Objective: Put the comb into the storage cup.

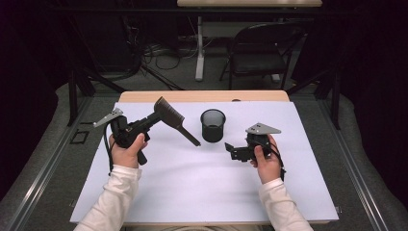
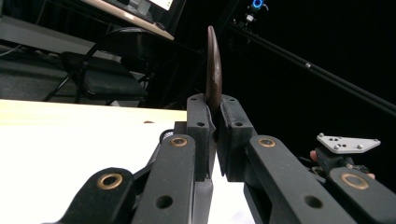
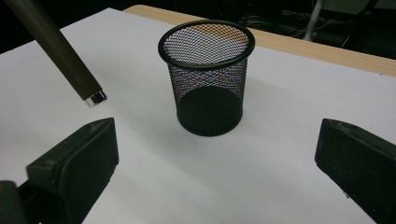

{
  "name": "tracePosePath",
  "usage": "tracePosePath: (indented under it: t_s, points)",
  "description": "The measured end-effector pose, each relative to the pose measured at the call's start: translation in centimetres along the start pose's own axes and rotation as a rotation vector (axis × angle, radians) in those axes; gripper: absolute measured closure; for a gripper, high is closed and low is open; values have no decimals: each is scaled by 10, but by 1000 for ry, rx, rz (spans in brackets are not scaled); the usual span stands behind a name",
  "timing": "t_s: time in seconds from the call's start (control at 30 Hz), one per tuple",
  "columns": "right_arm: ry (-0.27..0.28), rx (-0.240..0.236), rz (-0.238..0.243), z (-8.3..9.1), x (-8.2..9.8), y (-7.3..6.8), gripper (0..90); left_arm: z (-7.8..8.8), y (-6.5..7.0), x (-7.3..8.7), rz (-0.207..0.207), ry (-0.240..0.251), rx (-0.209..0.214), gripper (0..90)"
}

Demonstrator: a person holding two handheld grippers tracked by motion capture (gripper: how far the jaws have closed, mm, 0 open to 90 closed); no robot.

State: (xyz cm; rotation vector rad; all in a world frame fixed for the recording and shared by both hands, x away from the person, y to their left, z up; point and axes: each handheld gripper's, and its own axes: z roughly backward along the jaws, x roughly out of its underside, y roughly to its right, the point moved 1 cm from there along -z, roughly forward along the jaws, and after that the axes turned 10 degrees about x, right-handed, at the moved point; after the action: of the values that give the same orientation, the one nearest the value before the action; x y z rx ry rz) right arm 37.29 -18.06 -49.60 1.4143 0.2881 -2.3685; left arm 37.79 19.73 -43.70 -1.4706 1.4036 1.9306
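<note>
A brown comb (image 1: pixel 169 114) with a long handle (image 1: pixel 190 136) is held up off the table, my left gripper (image 1: pixel 155 117) shut on its toothed end. In the left gripper view the comb's edge (image 2: pixel 213 70) rises from between the closed jaws of that gripper (image 2: pixel 215 116). The handle slants down toward a black mesh cup (image 1: pixel 213 125) standing upright on the white sheet (image 1: pixel 192 183). My right gripper (image 1: pixel 230 149) sits right of the cup, open and empty. Its view shows the cup (image 3: pixel 206 74) between wide-set fingers (image 3: pixel 79 158), with the comb's handle tip (image 3: pixel 95 98) at upper left.
The white sheet covers a wooden table (image 1: pixel 202 96). Behind it stand a black folding chair (image 1: pixel 255 53), a desk leg (image 1: pixel 199 48) and floor cables (image 1: pixel 159 53). The other gripper with its grey plate (image 2: pixel 348 142) appears at the right of the left gripper view.
</note>
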Motion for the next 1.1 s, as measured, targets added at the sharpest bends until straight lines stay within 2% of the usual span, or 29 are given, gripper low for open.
tracePosePath:
  t_s: [0.27,0.47,1.1]
  points:
    - [1,10,1,0,0,3,0,-9,6,-12,-19,-13,-15,844]
    - [2,6,1,1,0,3,0,-16,10,-20,-48,-23,-26,845]
    - [5,13,-5,2,-1,5,0,-41,10,-39,-67,-22,-64,845]
